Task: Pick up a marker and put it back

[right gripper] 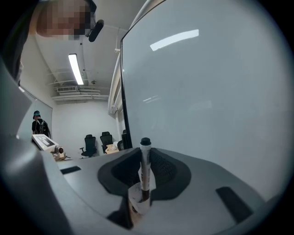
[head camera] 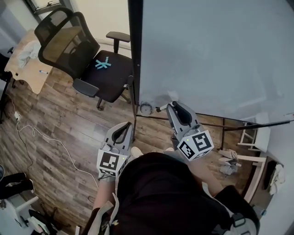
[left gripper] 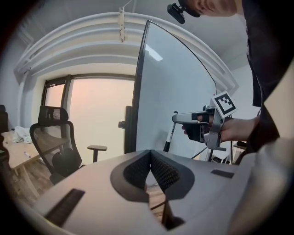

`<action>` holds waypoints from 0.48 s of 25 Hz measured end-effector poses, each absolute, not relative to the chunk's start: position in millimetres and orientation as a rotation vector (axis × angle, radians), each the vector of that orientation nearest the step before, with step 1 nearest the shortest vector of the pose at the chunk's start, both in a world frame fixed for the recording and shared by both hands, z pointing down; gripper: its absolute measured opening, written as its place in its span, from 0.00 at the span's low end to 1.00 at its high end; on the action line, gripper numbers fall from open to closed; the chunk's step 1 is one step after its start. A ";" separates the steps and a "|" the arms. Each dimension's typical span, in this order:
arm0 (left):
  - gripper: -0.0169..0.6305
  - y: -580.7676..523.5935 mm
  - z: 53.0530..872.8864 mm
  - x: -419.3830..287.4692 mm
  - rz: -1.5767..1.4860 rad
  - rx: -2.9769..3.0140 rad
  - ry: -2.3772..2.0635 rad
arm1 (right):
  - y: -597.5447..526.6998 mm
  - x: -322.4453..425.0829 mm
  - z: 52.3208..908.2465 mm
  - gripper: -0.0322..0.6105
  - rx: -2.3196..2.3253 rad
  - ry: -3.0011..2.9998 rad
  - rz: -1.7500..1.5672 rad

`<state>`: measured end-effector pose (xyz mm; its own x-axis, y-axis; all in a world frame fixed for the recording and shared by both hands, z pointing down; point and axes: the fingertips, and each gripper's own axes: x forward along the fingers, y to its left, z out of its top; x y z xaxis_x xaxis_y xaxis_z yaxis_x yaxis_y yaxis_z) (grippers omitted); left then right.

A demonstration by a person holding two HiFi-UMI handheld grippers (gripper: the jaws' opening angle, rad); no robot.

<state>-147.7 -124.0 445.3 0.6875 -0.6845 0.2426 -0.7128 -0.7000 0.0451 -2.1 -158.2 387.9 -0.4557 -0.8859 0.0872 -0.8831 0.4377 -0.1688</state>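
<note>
Black mesh office chair [head camera: 69, 43], large whiteboard [head camera: 216, 55], wood-plank floor [head camera: 59, 133], pale desk [head camera: 25, 64]

Top [head camera: 161, 193]: black, loose.
Left gripper [head camera: 127, 124]: pale grey shell, black ribbed pads inside, dark slots on the flanks.
Right gripper [head camera: 170, 105]: same grey shell, black grip.
Cubes [head camera: 111, 163]: white, black square markers, one on each gripper.
Head camera [left gripper: 177, 11]: small, black.
</note>
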 end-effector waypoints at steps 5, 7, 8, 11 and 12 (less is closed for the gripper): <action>0.04 -121.1 455.6 -174.7 0.330 2.755 -1.200 | -168.3 -28.5 397.8 0.17 -1.608 2.694 -0.276; 0.04 -120.1 454.0 -181.7 0.331 2.757 -1.220 | -171.1 -35.4 403.1 0.17 -1.602 2.704 -0.280; 0.04 -119.3 453.4 -185.2 0.330 2.754 -1.229 | -171.9 -38.7 406.0 0.17 -1.599 2.709 -0.283; 0.04 -118.0 455.5 -198.4 0.342 2.736 -1.257 | -175.1 -50.3 416.3 0.17 -1.592 2.727 -0.288; 0.04 -118.0 456.3 -202.6 0.347 2.730 -1.263 | -176.5 -54.2 419.8 0.17 -1.590 2.733 -0.287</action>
<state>-202.6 -118.0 456.3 0.6268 -0.7369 0.2532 -0.7628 -0.6465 0.0067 -54.2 -176.5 419.8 -0.4977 -0.8591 0.1192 -0.8651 0.4819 -0.1387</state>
